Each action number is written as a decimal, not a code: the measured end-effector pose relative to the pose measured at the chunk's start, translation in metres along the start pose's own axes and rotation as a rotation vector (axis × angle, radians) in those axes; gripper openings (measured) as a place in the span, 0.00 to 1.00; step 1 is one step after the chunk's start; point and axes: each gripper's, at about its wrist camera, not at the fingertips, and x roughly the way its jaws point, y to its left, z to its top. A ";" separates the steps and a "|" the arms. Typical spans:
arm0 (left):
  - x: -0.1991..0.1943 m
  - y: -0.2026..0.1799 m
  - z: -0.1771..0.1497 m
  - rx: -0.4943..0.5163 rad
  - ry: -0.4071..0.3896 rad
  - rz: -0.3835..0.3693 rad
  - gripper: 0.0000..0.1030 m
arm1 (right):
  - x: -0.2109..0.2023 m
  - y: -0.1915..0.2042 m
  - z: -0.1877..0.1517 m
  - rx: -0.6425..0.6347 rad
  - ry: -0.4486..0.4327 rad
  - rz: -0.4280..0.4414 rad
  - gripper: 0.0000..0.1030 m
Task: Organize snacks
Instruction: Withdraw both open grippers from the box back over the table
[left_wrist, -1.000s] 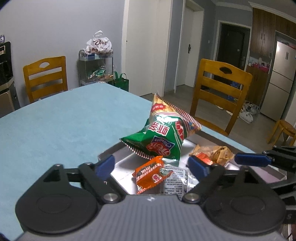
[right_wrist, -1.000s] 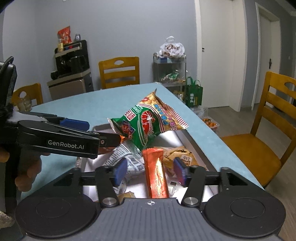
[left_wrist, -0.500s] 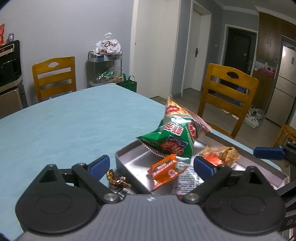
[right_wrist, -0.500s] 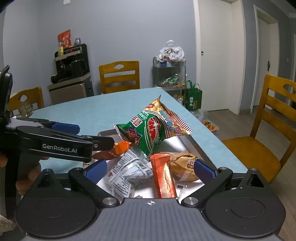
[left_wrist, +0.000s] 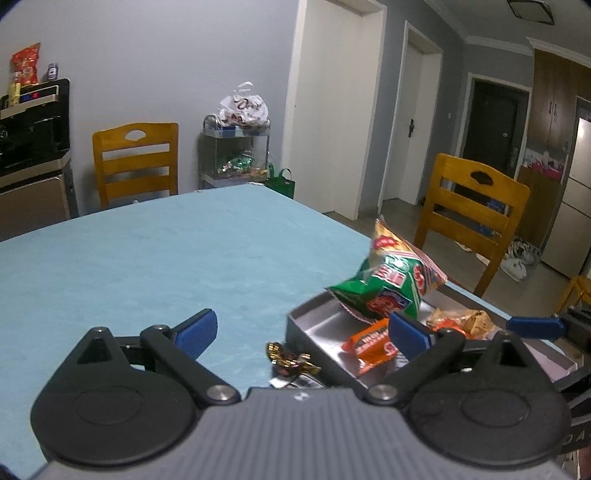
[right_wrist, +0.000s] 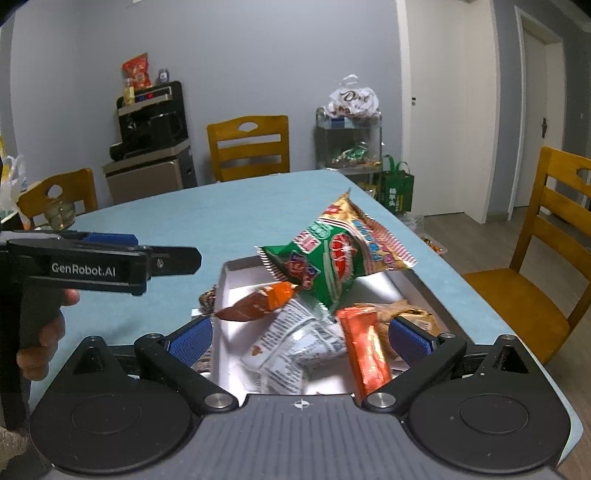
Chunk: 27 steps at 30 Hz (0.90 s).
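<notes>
A grey metal tray on the blue table holds several snacks: a green chip bag propped at its far end, an orange packet, a long orange bar, a white printed packet and a brown packet. A gold-wrapped candy lies on the table just left of the tray. My left gripper is open and empty, over the candy and the tray's left edge; it shows from the side in the right wrist view. My right gripper is open and empty over the tray's near end.
Wooden chairs stand at the table's far and right sides. A metal cart with bags, a green bag on the floor and a black appliance on a cabinet stand by the far wall.
Both grippers opened wide and drew back from the tray. The right one let go of the long orange bar, the left swung left, bringing the gold candy into view.
</notes>
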 end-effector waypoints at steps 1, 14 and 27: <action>-0.002 0.004 0.000 -0.004 -0.004 0.002 0.98 | 0.000 0.003 0.001 -0.006 0.000 0.002 1.00; -0.020 0.047 -0.003 -0.082 -0.019 0.033 0.99 | 0.003 0.035 0.008 -0.066 0.006 0.004 1.00; -0.011 0.063 -0.014 -0.080 -0.022 0.103 0.99 | 0.006 0.060 0.013 -0.127 0.007 0.014 1.00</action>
